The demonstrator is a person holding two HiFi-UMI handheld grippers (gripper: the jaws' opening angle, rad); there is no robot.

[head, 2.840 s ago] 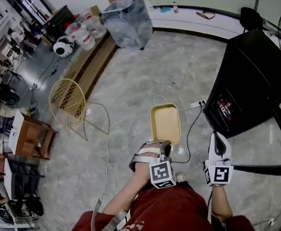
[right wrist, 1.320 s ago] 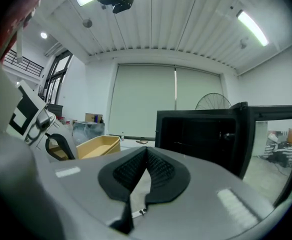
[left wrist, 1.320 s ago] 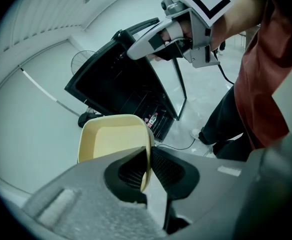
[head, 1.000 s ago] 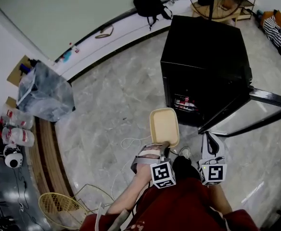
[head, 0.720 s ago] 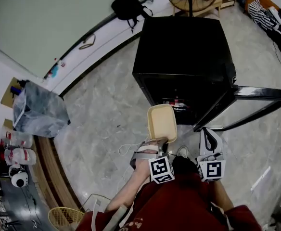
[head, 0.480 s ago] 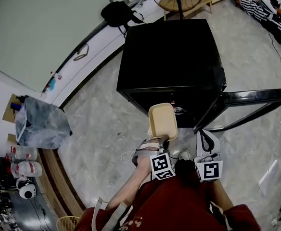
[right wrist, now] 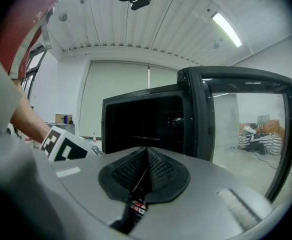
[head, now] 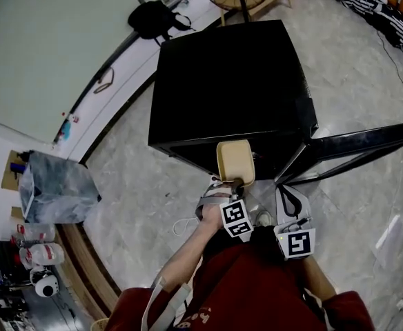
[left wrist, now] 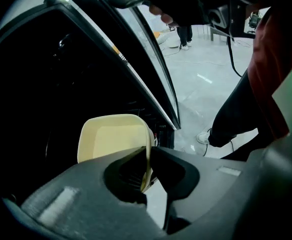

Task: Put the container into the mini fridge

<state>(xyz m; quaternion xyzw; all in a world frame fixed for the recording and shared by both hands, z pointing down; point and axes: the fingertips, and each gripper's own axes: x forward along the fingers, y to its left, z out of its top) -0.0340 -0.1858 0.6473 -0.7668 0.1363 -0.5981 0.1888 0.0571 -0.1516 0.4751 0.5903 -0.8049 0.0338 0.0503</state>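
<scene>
At the mini fridge [head: 229,81] mouth: your container [head: 235,162] now hangs, no longer short of it.
Left gripper [head: 234,183]: clamps the container's near rim.
Right gripper [head: 289,200]: closed on nothing, near the fridge's open door [head: 367,140].
Meaning: you just insert and release.

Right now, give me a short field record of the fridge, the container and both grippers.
mini fridge: black, stands on the floor
door: swung open, at the right in the head view
container: pale yellow, open-topped, empty, held at the fridge's open front, not set down
left gripper: shut on the container's near wall
right gripper: shut, nothing between its jaws, faces the open fridge
task state: container not yet placed inside
</scene>
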